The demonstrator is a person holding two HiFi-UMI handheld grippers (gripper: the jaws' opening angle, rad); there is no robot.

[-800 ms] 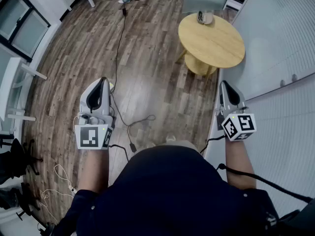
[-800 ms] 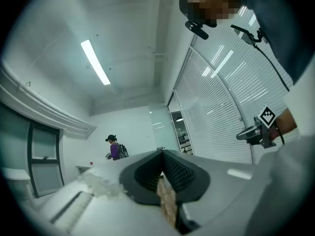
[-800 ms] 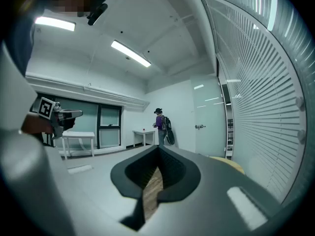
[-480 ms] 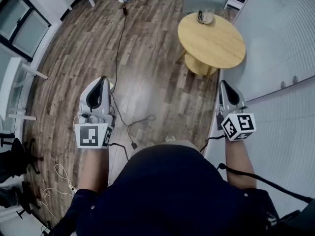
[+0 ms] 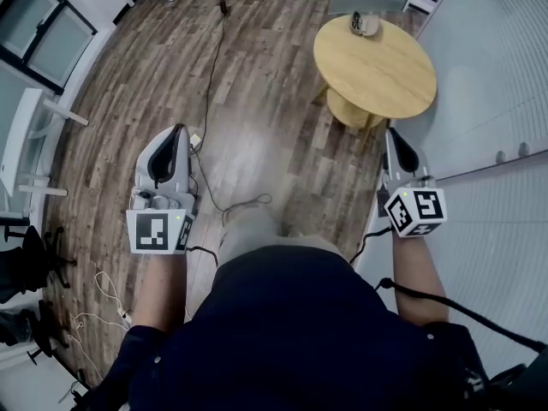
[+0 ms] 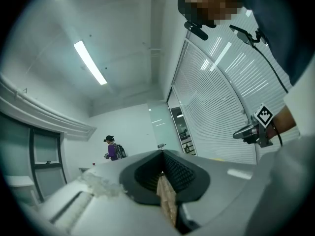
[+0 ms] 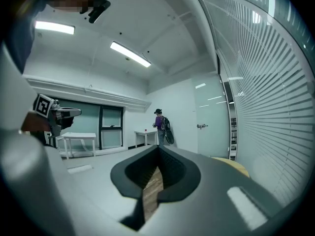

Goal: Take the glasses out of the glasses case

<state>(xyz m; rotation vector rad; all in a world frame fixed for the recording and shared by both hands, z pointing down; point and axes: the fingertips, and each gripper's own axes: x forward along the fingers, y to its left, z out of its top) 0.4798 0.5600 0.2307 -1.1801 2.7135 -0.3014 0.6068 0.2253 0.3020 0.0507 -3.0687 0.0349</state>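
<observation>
Both grippers were held above the wooden floor (image 5: pixel 257 75), well apart from the round tabletop (image 5: pixel 377 67), with the person's torso between them at the bottom of the head view.

1. Left gripper (image 5: pixel 177 130): the jaws were pressed together at their tips, and nothing stood between them. In the left gripper view only a narrow strip of floor showed through the slot behind the closed tips.
2. Right gripper (image 5: pixel 390 132): the jaws were likewise pressed together and held nothing. It pointed toward the tabletop, with its tip just short of the near edge as seen from the head view.
3. Glasses case (image 5: pixel 364 24): it lay at the far edge of the tabletop, well apart from both grippers. It appeared too small to tell whether it was open or closed, and the glasses could not be made out.
4. The rest of the tabletop carried nothing else that could be made out.

Surroundings: a dark cable (image 5: pixel 210 101) ran across the floor from the far wall toward the left gripper. A white desk (image 5: pixel 30 139) stood at the left side of the room. A wall of slatted blinds (image 7: pixel 266 107) ran along the right side. A person with a backpack (image 7: pixel 161 124) stood at the far wall.
</observation>
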